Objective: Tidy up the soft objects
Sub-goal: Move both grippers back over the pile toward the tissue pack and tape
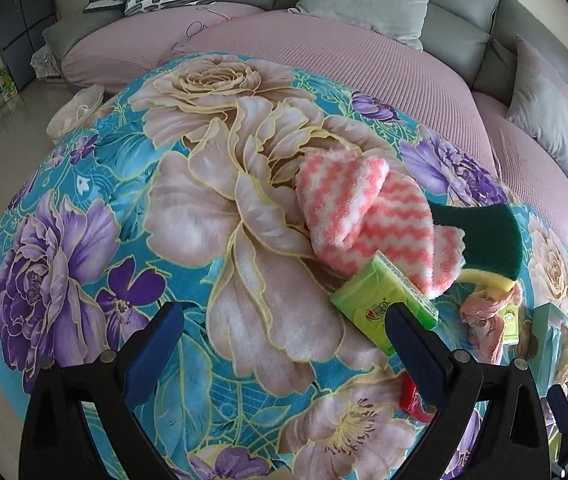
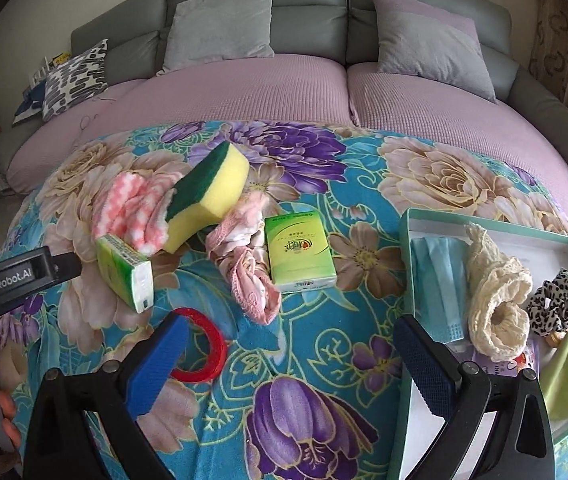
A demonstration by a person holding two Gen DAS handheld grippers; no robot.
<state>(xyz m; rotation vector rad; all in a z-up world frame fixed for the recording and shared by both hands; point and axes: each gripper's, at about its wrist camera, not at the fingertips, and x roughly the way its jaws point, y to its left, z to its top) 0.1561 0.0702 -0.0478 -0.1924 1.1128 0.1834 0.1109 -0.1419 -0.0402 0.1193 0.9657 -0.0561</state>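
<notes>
Left tongs [image 1: 284, 344] spread wide, empty, low over floral blanket [image 1: 95, 240]. Pink-white zigzag cloth [image 1: 360, 220] folded on blanket, overlapping green-yellow sponge [image 1: 488, 240] on its right. Green tissue pack [image 1: 376, 300] just below cloth, touching it, partly behind right finger. Pink crumpled fabric [image 1: 484, 320] below sponge. Red item [image 1: 414, 398] mostly hidden behind right finger. Teal box [image 1: 544, 340] at right edge. Grey sofa [image 1: 460, 16] with pillows behind.
</notes>
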